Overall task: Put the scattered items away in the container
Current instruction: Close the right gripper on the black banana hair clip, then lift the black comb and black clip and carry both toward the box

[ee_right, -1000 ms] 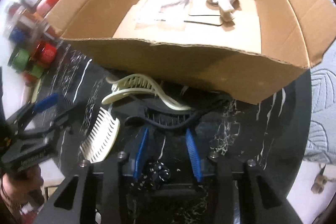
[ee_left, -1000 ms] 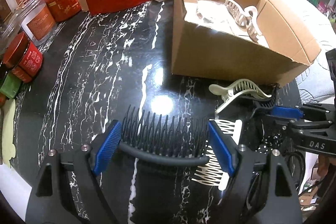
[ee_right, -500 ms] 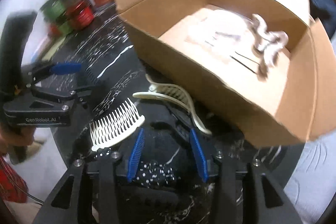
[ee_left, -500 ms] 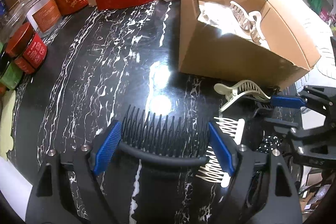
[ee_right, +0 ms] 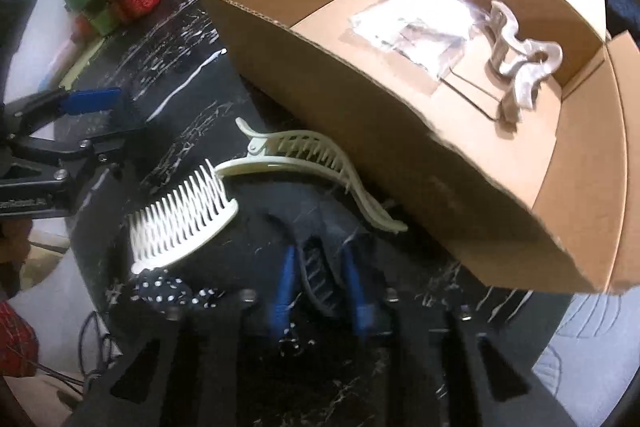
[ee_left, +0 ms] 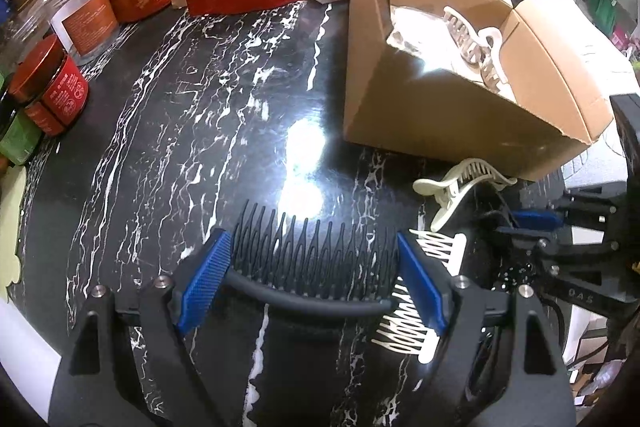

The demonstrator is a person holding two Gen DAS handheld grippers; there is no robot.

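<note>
the left tool (ee_left: 314, 279) clamps the black comb (ee_left: 316, 259) crosswise, the cardboard box (ee_left: 440, 119) ahead-right, while the right tool (ee_right: 320, 287), nearer it, seemingly pinches a dark clip (ee_right: 318, 275).

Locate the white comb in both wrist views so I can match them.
Left wrist: white comb lies lower right, partly hidden behind the left gripper's right finger.
Right wrist: white comb lies left of centre on the black marble table.
Shared landmark: the cream hair clip, between comb and cardboard box.

Black comb (ee_left: 316, 259), cream clip (ee_left: 460, 183)
</note>
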